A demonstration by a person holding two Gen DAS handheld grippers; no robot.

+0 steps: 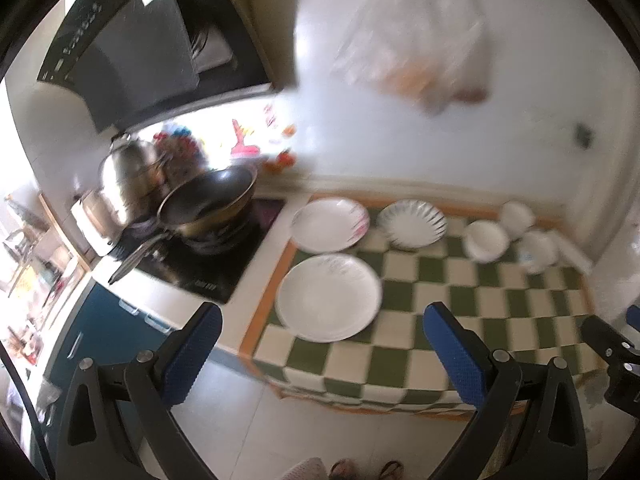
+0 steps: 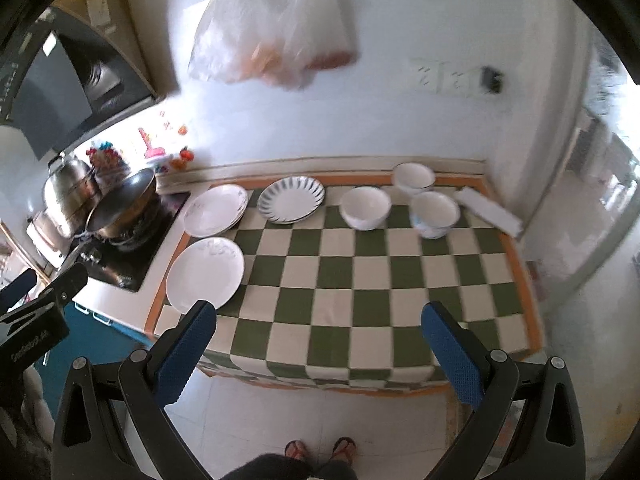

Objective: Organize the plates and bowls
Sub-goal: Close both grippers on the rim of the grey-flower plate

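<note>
Three plates lie on the green-and-cream checked cloth: a large white plate at the front left, a flowered plate behind it, and a striped-rim plate further right. Three white bowls stand at the back right: one, one near the wall, one with a blue mark. My left gripper and my right gripper both hang open and empty above the counter's front edge, away from the dishes.
A stove to the left carries a dark wok and steel pots, under a black hood. Plastic bags hang on the wall above the counter. A flat white packet lies at the far right. The person's feet stand on the tiled floor.
</note>
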